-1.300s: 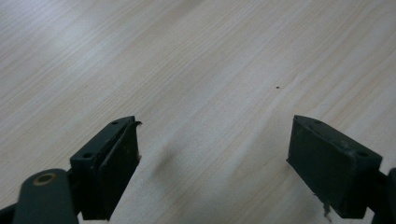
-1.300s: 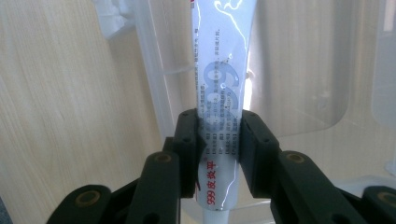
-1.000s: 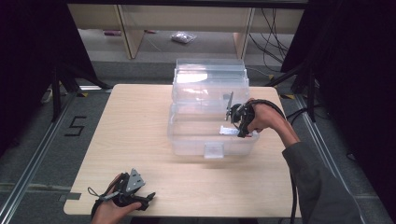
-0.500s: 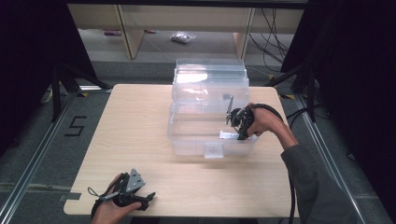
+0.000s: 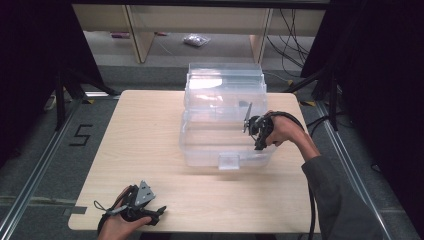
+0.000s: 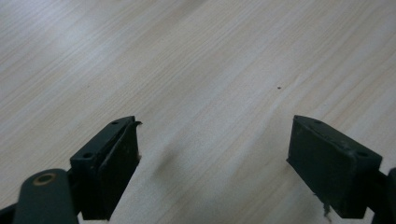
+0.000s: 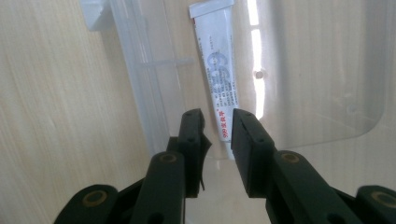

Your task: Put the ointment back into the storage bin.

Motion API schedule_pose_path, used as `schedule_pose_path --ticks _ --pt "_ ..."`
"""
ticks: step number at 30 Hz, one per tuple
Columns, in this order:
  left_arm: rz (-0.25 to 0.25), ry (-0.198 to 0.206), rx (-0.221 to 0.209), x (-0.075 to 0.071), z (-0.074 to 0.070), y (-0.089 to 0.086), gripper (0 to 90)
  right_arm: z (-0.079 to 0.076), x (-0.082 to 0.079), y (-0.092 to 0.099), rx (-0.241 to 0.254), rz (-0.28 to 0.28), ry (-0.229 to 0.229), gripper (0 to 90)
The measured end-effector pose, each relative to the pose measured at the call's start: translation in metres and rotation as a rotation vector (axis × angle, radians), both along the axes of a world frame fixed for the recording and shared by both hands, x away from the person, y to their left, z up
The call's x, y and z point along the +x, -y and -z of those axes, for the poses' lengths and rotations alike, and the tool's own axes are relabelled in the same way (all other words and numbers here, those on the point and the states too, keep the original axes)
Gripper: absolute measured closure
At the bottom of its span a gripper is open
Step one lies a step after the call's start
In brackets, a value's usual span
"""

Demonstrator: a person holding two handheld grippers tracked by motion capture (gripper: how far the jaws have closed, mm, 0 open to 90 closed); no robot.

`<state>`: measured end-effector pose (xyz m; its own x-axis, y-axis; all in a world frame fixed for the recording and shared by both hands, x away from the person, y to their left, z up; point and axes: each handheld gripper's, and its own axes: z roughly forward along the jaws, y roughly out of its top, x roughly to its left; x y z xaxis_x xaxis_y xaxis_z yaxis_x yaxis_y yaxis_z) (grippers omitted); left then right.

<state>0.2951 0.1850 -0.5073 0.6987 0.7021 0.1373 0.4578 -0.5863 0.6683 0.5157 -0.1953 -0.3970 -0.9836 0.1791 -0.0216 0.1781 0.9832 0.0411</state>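
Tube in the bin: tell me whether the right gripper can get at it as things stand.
Probably yes. The right gripper hangs over the clear bin, its jaws nearly closed with the tube just beyond them. Nothing seems to block it, though they may need to open wider.

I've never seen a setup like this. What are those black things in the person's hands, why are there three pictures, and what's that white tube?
There's no robot here: a person holds a hand-held two-jaw gripper in each hand. The high view looks down on a wooden table; the other two come from cameras riding on each gripper. A clear plastic box stands on the table. The left gripper rests near the table's front edge, jaws wide apart over bare wood, holding nothing. The right gripper is at the box, its jaws close together around the end of a white tube with printed lettering. Whether it actually grips the tube, I can't tell.
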Motion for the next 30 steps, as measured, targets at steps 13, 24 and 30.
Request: schedule_pose_path --ticks 13,24,30 --pt "-0.001 -0.004 -0.006 0.0 0.0 0.0 15.9 -0.008 -0.001 0.004 0.022 0.051 0.024 69.9" --pt "-0.01 -0.007 -0.003 0.001 0.002 0.0 15.9 -0.017 -0.002 0.009 0.07 0.095 0.069 62.4" --pt "-0.008 -0.003 0.002 0.001 0.001 0.0 15.9 -0.025 -0.003 0.015 0.102 0.151 0.093 58.4"
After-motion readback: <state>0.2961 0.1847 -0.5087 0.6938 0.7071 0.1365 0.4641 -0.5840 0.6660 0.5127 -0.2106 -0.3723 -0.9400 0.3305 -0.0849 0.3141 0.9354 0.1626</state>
